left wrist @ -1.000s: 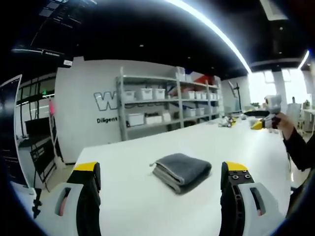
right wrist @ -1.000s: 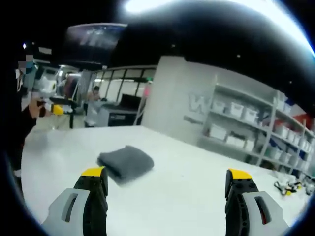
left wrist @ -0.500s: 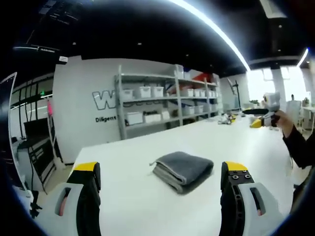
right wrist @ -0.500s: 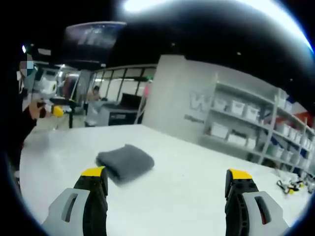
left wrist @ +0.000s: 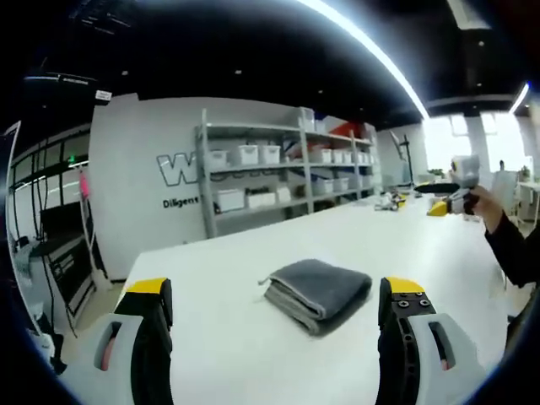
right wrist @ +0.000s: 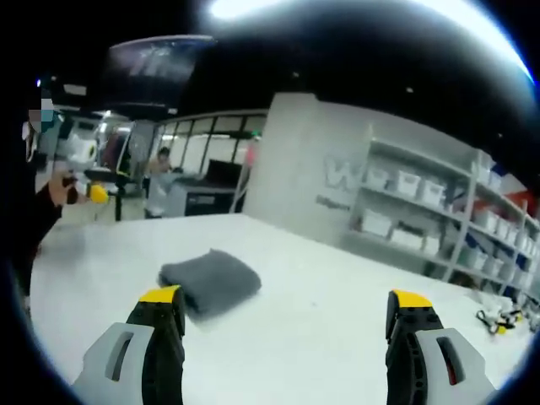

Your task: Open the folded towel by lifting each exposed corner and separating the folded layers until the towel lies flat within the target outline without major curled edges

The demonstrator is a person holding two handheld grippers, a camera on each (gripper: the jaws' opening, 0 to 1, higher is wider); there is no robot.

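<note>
Barely any change: both views drift slightly, towel [left wrist: 319, 292] untouched mid-counter [left wrist: 219, 278], left tool [left wrist: 272, 321] and right tool [right wrist: 285, 333] spread wide, nothing grasped.

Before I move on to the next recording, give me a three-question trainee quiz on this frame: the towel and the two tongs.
1. True or false: the grey towel is already spread flat on the white table.
2. Multiple choice: the left tongs are A) shut on the towel, B) open and apart from it, C) pressing it down.
3. Fill in: in the right gripper view, the towel lies nearer the ____ jaw of the right tongs.

Key:
1. False; it is folded in stacked layers.
2. B; the jaws stand wide and nothing is between them.
3. Left; the towel sits just above that jaw's yellow tip.
</note>
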